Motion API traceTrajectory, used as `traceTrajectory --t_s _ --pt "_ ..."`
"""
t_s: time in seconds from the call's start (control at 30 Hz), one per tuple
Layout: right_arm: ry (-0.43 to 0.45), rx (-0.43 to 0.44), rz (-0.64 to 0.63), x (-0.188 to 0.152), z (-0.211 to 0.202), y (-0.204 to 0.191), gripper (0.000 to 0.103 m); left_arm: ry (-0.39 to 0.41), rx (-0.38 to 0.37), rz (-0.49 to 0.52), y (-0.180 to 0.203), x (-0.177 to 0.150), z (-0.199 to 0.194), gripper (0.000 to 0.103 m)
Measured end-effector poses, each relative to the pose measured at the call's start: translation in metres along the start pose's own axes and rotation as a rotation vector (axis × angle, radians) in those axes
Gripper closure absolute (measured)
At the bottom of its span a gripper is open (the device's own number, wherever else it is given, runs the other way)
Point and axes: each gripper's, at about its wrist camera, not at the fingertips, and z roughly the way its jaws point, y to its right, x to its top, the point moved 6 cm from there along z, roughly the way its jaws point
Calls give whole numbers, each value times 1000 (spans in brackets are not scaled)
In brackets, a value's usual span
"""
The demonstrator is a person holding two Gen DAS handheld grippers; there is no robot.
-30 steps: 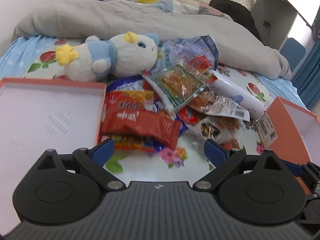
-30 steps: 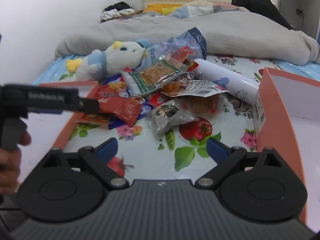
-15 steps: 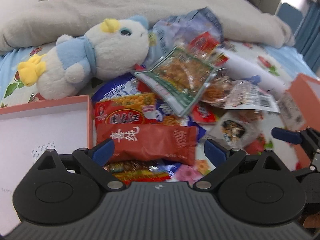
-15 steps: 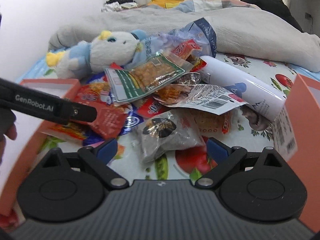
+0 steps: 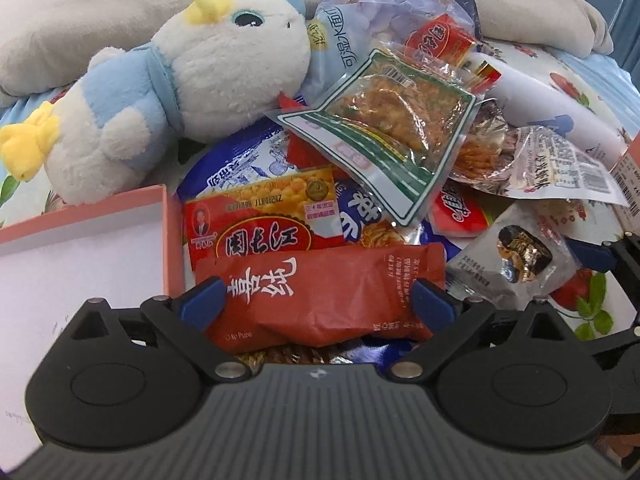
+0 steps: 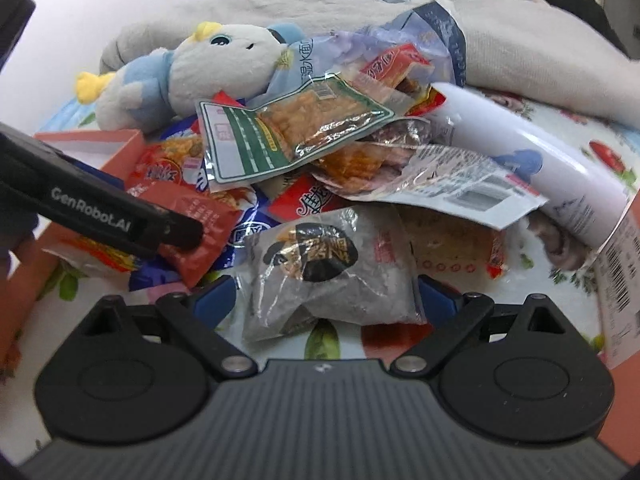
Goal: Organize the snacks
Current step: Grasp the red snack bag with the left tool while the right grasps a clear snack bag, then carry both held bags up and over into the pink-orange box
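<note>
A heap of snack packets lies on the flowered bedsheet. In the left wrist view, a red packet with white lettering (image 5: 320,296) lies crosswise at the near edge of the heap. My left gripper (image 5: 316,300) is open, one blue fingertip at each end of that packet. In the right wrist view, a grey clear packet with a black label (image 6: 328,280) sits between the open fingers of my right gripper (image 6: 324,300). A green-striped clear packet (image 5: 384,120) tops the heap. The left gripper's black finger (image 6: 120,220) reaches in over the red packet (image 6: 196,236).
An open orange box with a white inside (image 5: 80,248) lies left of the heap, another orange box (image 6: 624,240) to its right. A blue and white plush toy (image 5: 180,80) leans on the heap's back. A white tube (image 6: 520,152) and a grey blanket (image 6: 520,40) lie behind.
Both grippers have moved forward and down to the heap. The left one now straddles the red packet, the right one the grey packet. Both stay open.
</note>
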Motion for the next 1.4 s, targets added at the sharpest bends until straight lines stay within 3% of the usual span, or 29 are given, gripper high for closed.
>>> traceTrajectory --t_s 0.17,0.27,0.73,0.83,1.13,1.4 --pt "6 3 0 4 -3 0 22 12 -10 40 3 -2 0 4" --pt "-2 3 -14 5 -5 -3 23 21 -33 38 3 -4 -4 10" --pt "-6 -18 -15 -11 -49 -9 32 97 -81 -4 16 -18 -43 50" --pt "-11 -22 -3 -18 -60 -9 35 119 -86 -26 20 -21 -56 55" --pt "-13 -41 51 -41 -95 -6 40 170 -110 -71 29 -36 -97 56" --pt "-4 -63 63 -60 -126 -5 45 163 -135 -88 43 -68 -127 56"
